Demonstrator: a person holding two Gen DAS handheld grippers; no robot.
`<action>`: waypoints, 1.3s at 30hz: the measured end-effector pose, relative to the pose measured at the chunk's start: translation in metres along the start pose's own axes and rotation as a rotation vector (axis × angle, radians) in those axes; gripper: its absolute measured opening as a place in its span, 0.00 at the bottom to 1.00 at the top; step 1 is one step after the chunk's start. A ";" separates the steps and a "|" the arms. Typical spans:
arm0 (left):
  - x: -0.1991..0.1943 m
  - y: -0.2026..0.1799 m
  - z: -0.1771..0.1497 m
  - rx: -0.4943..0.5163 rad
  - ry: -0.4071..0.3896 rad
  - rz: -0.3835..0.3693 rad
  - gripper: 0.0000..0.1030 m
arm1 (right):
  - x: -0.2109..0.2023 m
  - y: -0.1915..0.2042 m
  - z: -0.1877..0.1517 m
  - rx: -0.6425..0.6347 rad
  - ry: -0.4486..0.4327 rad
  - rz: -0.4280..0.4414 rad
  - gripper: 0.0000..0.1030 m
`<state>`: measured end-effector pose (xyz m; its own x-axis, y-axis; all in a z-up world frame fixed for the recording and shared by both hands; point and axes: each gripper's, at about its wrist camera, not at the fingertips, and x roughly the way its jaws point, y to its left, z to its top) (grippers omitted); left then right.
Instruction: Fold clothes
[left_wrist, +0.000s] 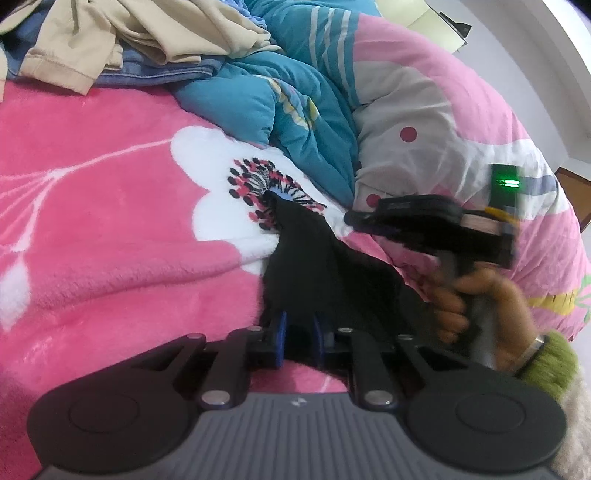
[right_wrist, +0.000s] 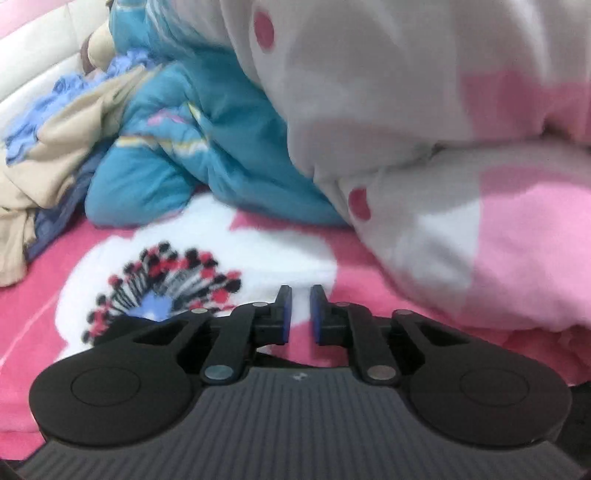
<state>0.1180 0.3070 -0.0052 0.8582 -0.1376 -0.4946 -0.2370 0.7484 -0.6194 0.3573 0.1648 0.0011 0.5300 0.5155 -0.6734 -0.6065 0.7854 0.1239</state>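
Note:
A black garment (left_wrist: 310, 258) lies bunched on the pink flowered blanket (left_wrist: 110, 221). In the left wrist view it runs from the flower's centre down into my left gripper (left_wrist: 301, 332), whose blue pads (left_wrist: 282, 332) are shut on its near end. A hand (left_wrist: 476, 306) with a green cuff holds my right gripper (left_wrist: 352, 218) just right of the garment, with its tips near the cloth's upper edge. In the right wrist view, the right gripper (right_wrist: 301, 312) stands narrowly open over the blanket (right_wrist: 258, 236) with only pink fabric showing in the gap.
A teal quilt (left_wrist: 303, 103) and a pink-and-white dotted duvet (left_wrist: 436, 122) are heaped at the back right. A pile of beige clothes (left_wrist: 110, 37) over blue denim (left_wrist: 166, 74) lies at the back left. A white padded headboard (right_wrist: 40, 62) shows in the right wrist view.

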 end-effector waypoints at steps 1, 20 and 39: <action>0.000 0.000 0.000 -0.002 0.000 0.000 0.16 | -0.009 0.002 0.000 -0.011 -0.008 0.030 0.11; -0.008 -0.013 -0.001 0.064 -0.034 0.016 0.34 | -0.332 -0.104 -0.028 0.158 -0.233 -0.128 0.13; 0.025 -0.233 -0.077 0.531 0.207 -0.183 0.54 | -0.382 -0.312 -0.225 0.681 -0.204 -0.221 0.27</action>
<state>0.1597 0.0790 0.0798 0.7443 -0.3788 -0.5500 0.2127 0.9152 -0.3424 0.2104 -0.3538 0.0553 0.7366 0.3222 -0.5947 -0.0062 0.8824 0.4705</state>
